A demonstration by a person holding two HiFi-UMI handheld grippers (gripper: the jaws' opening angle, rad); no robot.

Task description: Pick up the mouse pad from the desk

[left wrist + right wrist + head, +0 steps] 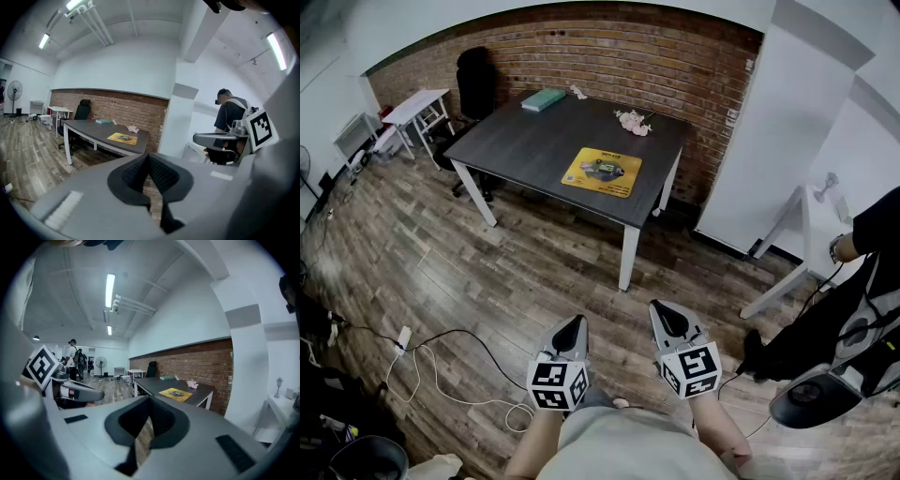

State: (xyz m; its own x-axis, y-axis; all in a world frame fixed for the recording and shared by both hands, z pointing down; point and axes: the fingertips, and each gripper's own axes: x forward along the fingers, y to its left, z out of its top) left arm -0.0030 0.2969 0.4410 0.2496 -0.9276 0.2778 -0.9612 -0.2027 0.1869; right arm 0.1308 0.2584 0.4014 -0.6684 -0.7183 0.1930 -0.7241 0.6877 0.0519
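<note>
Brick-wall room, wood floor. Dark counter (525, 141) is well ahead, with the yellow mouse pad (601, 172) flat near its right front corner. My left gripper (571, 328) and right gripper (667, 319) are both closed, empty, nowhere near it. Plan: walk up, open one, slip a jaw under the pad's front edge, pinch. Pink thing (633, 121) sits behind the pad; floor cable (441, 361) on my left, person (872, 234) on my right.

Yellow mouse pad (601, 172) lies flat on the dark desk (534, 141)
</note>
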